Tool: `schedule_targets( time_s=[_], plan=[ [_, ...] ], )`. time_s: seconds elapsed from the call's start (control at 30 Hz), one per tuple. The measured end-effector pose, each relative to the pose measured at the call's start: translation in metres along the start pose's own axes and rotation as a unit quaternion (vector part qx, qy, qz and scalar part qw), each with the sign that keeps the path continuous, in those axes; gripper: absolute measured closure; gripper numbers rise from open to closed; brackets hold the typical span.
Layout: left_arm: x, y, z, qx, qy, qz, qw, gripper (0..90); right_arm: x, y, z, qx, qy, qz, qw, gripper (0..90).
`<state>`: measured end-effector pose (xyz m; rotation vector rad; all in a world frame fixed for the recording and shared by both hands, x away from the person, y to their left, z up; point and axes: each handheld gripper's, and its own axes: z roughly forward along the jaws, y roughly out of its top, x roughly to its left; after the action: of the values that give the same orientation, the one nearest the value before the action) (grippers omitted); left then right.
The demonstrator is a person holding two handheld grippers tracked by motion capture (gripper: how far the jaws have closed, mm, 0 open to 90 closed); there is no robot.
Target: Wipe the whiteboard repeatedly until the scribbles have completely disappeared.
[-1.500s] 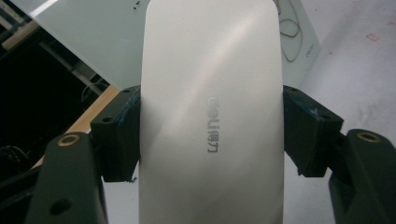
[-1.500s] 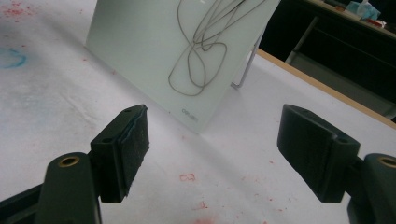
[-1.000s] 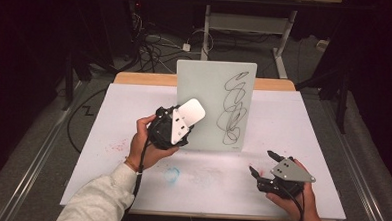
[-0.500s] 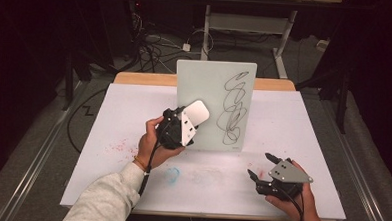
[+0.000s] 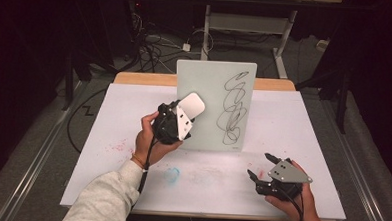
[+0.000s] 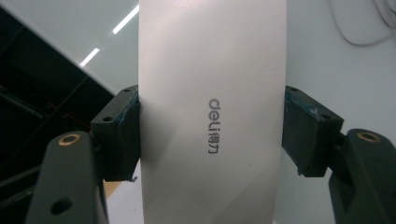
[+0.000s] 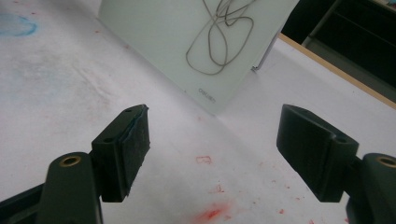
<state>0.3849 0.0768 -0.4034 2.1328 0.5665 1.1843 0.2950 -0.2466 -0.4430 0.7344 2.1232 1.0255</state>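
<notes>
We find the table point(image 5: 108, 136) covered by a white sheet that carries red flecks and a pale blue smudge point(image 5: 171, 174) near its front edge. An upright whiteboard point(image 5: 205, 86) stands toward the far middle of the table, slightly reclined, with a looping black scribble point(image 5: 234, 109) down its right half. In the right gripper view the same board point(image 7: 154, 37) shows a small brand mark at its lower corner, and we note red stains point(image 7: 210, 214) on the sheet just ahead of the jaws.

The left gripper point(image 5: 183, 121) is held raised in front of the board's lower left part, in the person's left hand point(image 5: 150, 138). Its 2 jaws are closed against the long sides of a white eraser point(image 5: 191, 106), which stands out past the jaws and tilts up toward the board. In the left gripper view we see the eraser point(image 6: 210, 84) spanning the whole gap, both pads pressed to its edges, with a grey brand mark printed along its face. We cannot tell whether the eraser touches the board's surface.

The right gripper point(image 5: 259, 166) sits low over the front right of the table, in the person's right hand point(image 5: 300, 195), well apart from the board. Its jaws stand wide apart and hold nothing; in its own view bare sheet lies between them.
</notes>
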Motion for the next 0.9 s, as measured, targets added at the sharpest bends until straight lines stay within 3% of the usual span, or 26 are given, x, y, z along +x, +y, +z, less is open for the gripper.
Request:
schedule_targets(
  time_s=[0.07,0.17,0.33,0.37,0.47,0.6,0.73,0.9],
  plan=[
    [-0.012,-0.004,0.003,0.008,-0.014,0.02,0.9997,28.9,0.0,0.0,0.0,0.0,0.001,0.0,1.0,26.3],
    [-0.026,-0.005,0.006,0.017,-0.009,0.042,0.9989,28.9,0.0,0.0,0.0,-0.001,0.001,0.001,1.0,26.3],
    [-0.021,-0.003,0.006,0.015,-0.018,0.029,0.9993,28.9,0.0,0.0,-0.001,-0.002,-0.001,-0.001,1.0,26.3],
    [-0.017,0.001,0.005,0.011,-0.005,0.025,0.9996,28.9,0.0,0.0,-0.001,-0.002,-0.001,-0.001,1.0,26.3],
    [-0.008,0.011,0.004,0.002,-0.008,0.002,1.0,28.9,0.0,0.0,-0.001,-0.002,-0.002,-0.001,1.0,26.3],
    [-0.005,0.031,0.007,-0.006,0.002,0.004,1.0,28.9,0.0,0.001,-0.001,-0.002,-0.003,-0.001,1.0,26.3],
    [-0.007,0.045,0.011,-0.01,0.006,0.006,0.9999,28.8,-0.001,0.001,-0.001,-0.002,-0.005,0.0,1.0,26.3],
    [-0.02,0.056,0.017,-0.016,0.009,0.007,0.9998,28.8,-0.003,0.0,-0.003,-0.007,-0.007,0.003,1.0,26.3]
  ],
)
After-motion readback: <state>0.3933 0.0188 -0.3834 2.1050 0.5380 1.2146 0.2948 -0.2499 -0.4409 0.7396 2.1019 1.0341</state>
